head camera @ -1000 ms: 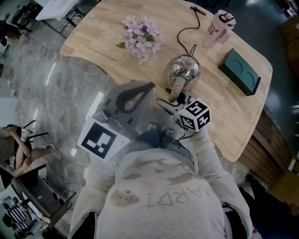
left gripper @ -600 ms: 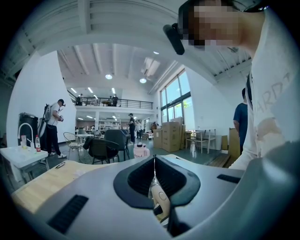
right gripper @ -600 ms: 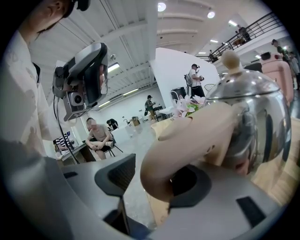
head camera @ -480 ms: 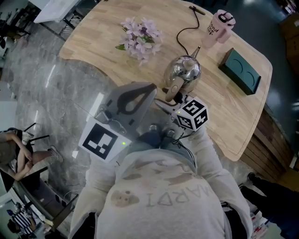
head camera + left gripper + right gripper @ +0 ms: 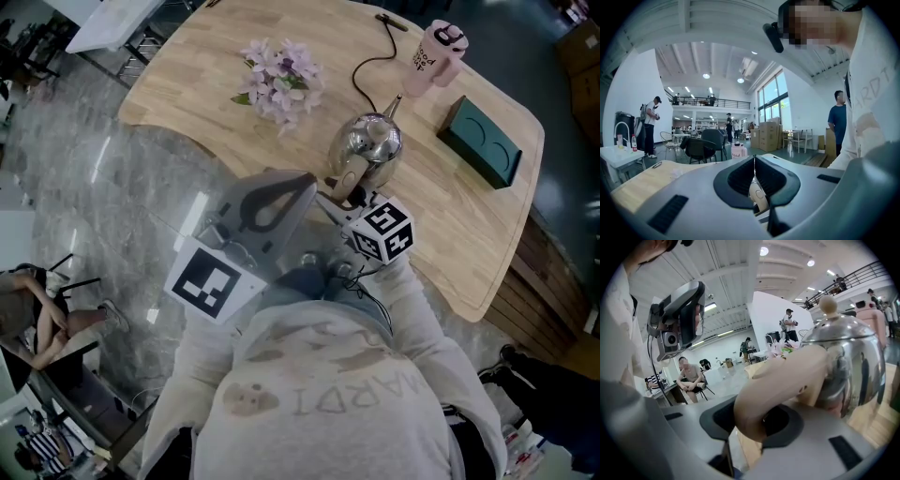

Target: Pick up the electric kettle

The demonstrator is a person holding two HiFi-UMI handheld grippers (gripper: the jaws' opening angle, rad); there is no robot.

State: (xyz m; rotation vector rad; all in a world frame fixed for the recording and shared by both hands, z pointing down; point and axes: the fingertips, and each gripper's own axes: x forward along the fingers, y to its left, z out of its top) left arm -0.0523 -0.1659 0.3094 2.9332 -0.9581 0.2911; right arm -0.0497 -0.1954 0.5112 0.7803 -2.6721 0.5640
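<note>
The left gripper (image 5: 302, 181) hangs over the floor just short of the table (image 5: 197, 66), its jaws closed together on nothing. Beside it the right gripper (image 5: 328, 202) reaches the table edge. Its jaws also look closed. Their tips are at the curved lower end of the handle (image 5: 778, 380), which lies over them rather than clamped between them. The kettle (image 5: 367, 142) stands upright on the table near that edge. Farther off lie flowers (image 5: 281, 77) to the left and a green case (image 5: 483, 141) to the right. A pink cup (image 5: 437, 52) and a cable (image 5: 367, 61) are at the far side.
</note>
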